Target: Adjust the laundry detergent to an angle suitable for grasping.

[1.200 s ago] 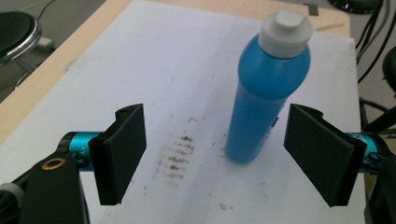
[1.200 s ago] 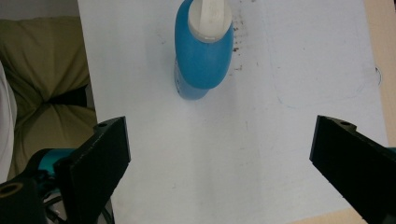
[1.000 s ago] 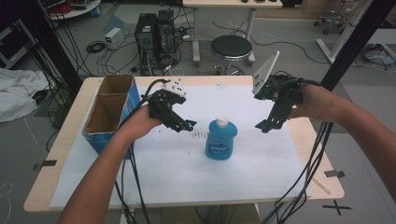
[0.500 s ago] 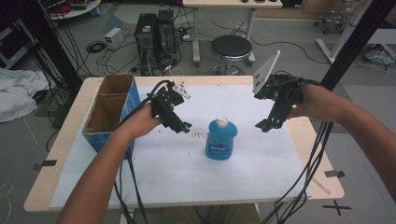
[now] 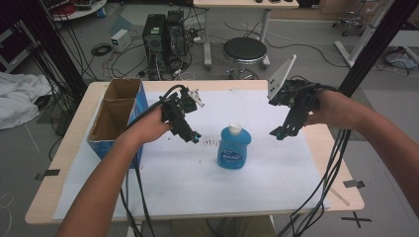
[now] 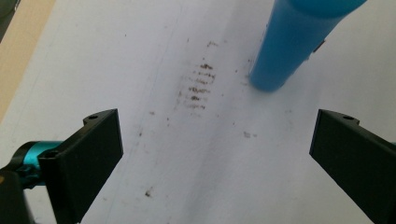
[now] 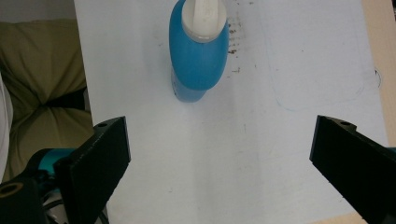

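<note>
**Blue bottle stands between two open grippers**

In the high view the bottle (image 5: pixel 234 147) stands upright at the centre of the frame on the white sheet (image 5: pixel 197 187) that covers the table (image 5: pixel 59 168). Its white cap is on and its label faces the camera, but the print is too small to read. The left gripper (image 5: pixel 193 138) hangs just left of the bottle and a little above it in the frame, apart from it. The right gripper (image 5: pixel 277 132) hangs to the right, farther off. Neither touches the bottle.

In the left gripper view the jaws have just been opening and now stand wide at the lower corners, with bare sheet between them. The bottle (image 6: pixel 299 42) shows at the upper right, cut off by the top edge, so its cap is out of sight. A patch of brown smudges (image 6: pixel 200 86) lies left of its base.

In the right gripper view the jaws also stand wide apart with nothing between them. The bottle (image 7: pixel 198 56) is at the upper middle, seen from above, with its cap clipped by the top edge. A faint pen outline (image 7: pixel 322 88) curves at the right.

A cardboard box (image 5: pixel 116 118) sits at the left edge of the table in the high view; its inside is in shadow and hard to make out.
</note>
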`<act>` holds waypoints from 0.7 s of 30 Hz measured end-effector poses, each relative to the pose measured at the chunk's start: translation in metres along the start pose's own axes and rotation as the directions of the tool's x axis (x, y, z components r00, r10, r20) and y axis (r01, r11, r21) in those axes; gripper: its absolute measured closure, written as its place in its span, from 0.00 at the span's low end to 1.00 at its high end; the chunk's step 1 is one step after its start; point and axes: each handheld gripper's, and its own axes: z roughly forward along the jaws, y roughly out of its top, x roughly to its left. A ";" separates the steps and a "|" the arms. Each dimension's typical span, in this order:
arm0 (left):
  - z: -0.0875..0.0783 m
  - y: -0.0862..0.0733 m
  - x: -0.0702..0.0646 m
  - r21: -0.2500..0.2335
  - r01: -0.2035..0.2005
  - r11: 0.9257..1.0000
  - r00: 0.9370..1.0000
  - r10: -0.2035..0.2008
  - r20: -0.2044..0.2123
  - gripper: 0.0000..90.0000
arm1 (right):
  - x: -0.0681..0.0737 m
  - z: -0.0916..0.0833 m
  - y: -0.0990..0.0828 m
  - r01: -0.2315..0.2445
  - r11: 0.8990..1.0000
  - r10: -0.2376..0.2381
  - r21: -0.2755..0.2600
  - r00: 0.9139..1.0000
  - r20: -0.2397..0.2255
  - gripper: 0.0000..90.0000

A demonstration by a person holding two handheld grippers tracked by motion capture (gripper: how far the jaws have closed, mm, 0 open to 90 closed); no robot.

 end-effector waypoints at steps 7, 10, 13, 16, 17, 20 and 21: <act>0.001 0.010 0.012 0.130 0.034 0.991 0.999 -0.032 -0.012 0.03 | -0.004 0.003 0.001 0.001 1.000 -0.001 -0.007 1.000 -0.003 0.04; -0.001 0.014 0.015 0.140 0.026 0.990 1.000 -0.027 0.004 0.03 | -0.006 0.003 0.001 -0.002 1.000 0.002 -0.007 1.000 -0.005 0.04; 0.000 0.014 0.015 0.167 -0.001 0.986 1.000 -0.001 0.011 0.03 | -0.007 0.003 0.000 -0.009 1.000 0.009 -0.007 1.000 -0.006 0.04; 0.001 0.013 0.016 0.176 -0.008 0.984 1.000 0.004 0.020 0.03 | -0.010 0.003 -0.001 -0.013 1.000 0.013 -0.008 1.000 -0.008 0.04; 0.001 0.012 0.017 0.177 -0.006 0.984 1.000 0.002 0.021 0.03 | -0.010 0.004 -0.001 -0.016 1.000 0.016 -0.008 1.000 -0.008 0.04; 0.000 0.011 0.017 0.179 -0.009 0.984 1.000 0.004 0.026 0.03 | -0.014 0.004 -0.002 -0.018 1.000 0.018 -0.003 1.000 -0.005 0.04; 0.000 0.011 0.017 0.179 -0.009 0.984 1.000 0.004 0.026 0.03 | -0.014 0.004 -0.002 -0.018 1.000 0.018 -0.003 1.000 -0.005 0.04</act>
